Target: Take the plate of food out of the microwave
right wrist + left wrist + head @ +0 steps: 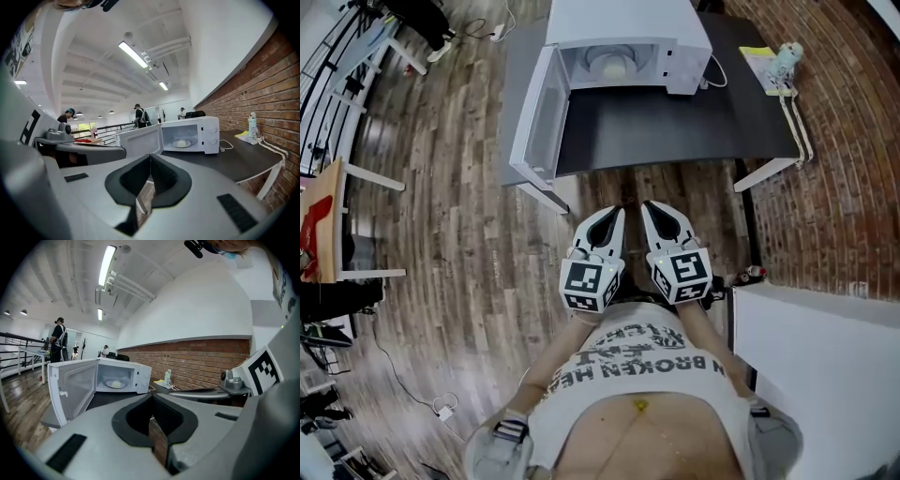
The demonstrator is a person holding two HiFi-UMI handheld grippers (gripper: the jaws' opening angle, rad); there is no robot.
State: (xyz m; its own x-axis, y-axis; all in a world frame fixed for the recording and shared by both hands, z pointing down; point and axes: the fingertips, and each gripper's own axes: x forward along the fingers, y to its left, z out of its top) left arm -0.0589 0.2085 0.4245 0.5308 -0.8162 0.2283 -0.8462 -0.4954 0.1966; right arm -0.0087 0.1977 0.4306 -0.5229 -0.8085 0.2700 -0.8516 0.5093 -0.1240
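- You hold the left gripper and the right gripper low against your body, side by side and both pointing at the bench. This looks like a ready stance, with the reach not yet begun.
- The left gripper's jaws are pressed together with nothing between them. The right gripper's jaws are also together and empty.
- The microwave stands toward the far left of the bench. Its door is swung wide to the left, so the cavity faces you unobstructed.
- The plate of food sits on the cavity floor, roughly in the middle. It is well apart from both grippers, ahead of them and a little to the left, with bare floor and the front of the bench in between.
- Because the door hangs out on the left, the left gripper probably has to pass just beside it. The right gripper likely has the freer line to the plate's rim.
- You will need to part the jaws of whichever gripper you use before it reaches the rim. The rim looks thin and low, so a level pinch should suit it.
- A small bottle stands at the bench's far right corner, well clear of that path.
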